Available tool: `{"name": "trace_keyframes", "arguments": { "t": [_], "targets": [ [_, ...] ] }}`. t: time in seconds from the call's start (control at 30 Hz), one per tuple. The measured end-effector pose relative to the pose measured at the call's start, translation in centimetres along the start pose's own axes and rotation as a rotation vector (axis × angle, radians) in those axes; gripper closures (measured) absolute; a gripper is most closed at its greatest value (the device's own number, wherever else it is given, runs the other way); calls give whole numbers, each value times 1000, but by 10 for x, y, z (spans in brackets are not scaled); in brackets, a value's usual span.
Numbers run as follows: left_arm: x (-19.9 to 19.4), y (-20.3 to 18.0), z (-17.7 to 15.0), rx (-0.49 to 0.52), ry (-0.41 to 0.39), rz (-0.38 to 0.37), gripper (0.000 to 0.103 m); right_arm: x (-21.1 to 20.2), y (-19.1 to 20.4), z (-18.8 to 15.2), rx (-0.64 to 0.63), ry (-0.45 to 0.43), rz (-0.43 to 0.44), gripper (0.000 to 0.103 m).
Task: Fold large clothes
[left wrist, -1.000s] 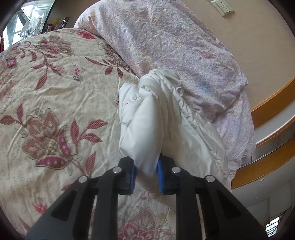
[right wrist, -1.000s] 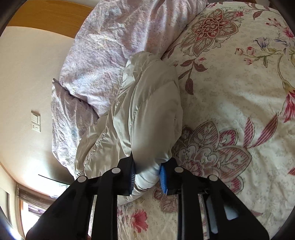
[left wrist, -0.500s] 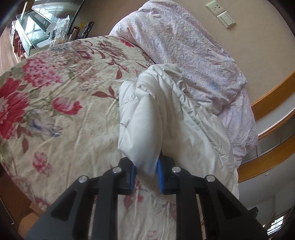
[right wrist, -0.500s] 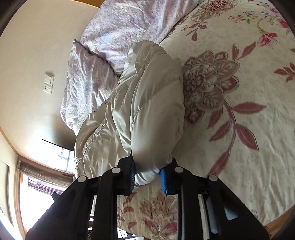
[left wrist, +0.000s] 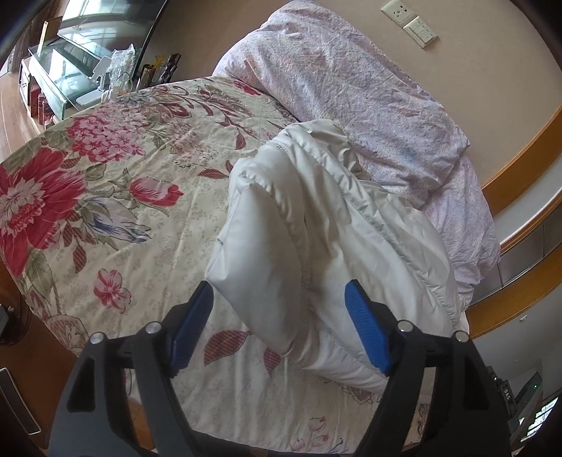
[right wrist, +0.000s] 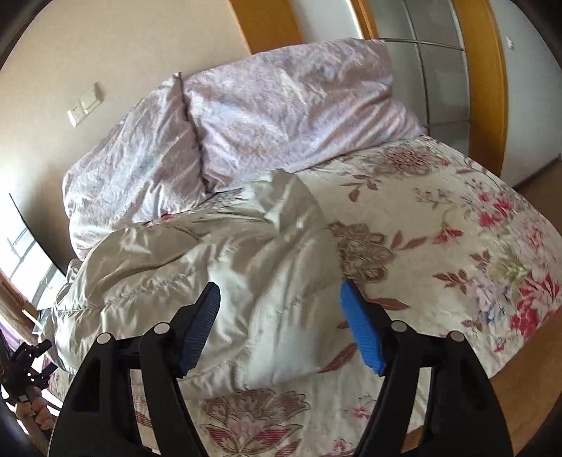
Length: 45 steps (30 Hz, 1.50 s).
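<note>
Floral bedspread (left wrist: pixel 105 211) carries a white jacket (left wrist: pixel 316 246) near the pillows (left wrist: pixel 351 88); left gripper (left wrist: pixel 279 309) and right gripper (right wrist: pixel 281 309) have just been opening, released, jacket lying loose between each

Home bedroom, floral bedspread (left wrist: pixel 147 225), lilac duvet (right wrist: pixel 281 116), wall switches (left wrist: pixel 419 30)

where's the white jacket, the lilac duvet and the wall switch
jacket (left wrist: pixel 316 246), left wrist view, on its puffy quilted middle
duvet (left wrist: pixel 368 95), left wrist view, on its crumpled top
wall switch (left wrist: pixel 419 31), left wrist view, on the plate's face
</note>
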<state>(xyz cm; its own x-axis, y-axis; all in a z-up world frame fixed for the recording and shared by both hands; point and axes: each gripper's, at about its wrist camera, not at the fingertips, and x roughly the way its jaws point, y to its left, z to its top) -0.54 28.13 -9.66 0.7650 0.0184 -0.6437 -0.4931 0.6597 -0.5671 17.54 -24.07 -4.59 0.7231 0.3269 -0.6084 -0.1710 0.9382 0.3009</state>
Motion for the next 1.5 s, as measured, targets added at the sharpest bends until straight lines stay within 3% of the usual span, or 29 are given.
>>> {"name": "trace_keyframes", "arguments": {
  "t": [0.17,0.43,0.57,0.67,0.77,0.93,1.27,1.5],
  "targets": [
    [7,-1,-3,-5,17,-12,20,29,72,3,-141,32,93,31],
    [19,-3,-3,-20,42,-35,19,73,146,-9,-265,75,103,39],
    [25,-4,-1,-28,43,-44,19,88,156,-20,-279,90,89,39],
    [29,-2,1,-53,44,-64,19,119,166,-37,-334,157,17,36],
    [33,0,2,-76,41,-81,19,129,169,-49,-362,155,-13,36],
    [37,2,7,-96,25,-86,19,135,164,-48,-349,196,12,36],
    [49,13,20,-200,15,-140,25,135,164,-50,-329,183,5,35],
    [53,11,20,-209,10,-133,26,135,163,-50,-322,171,2,35]
  ]
}}
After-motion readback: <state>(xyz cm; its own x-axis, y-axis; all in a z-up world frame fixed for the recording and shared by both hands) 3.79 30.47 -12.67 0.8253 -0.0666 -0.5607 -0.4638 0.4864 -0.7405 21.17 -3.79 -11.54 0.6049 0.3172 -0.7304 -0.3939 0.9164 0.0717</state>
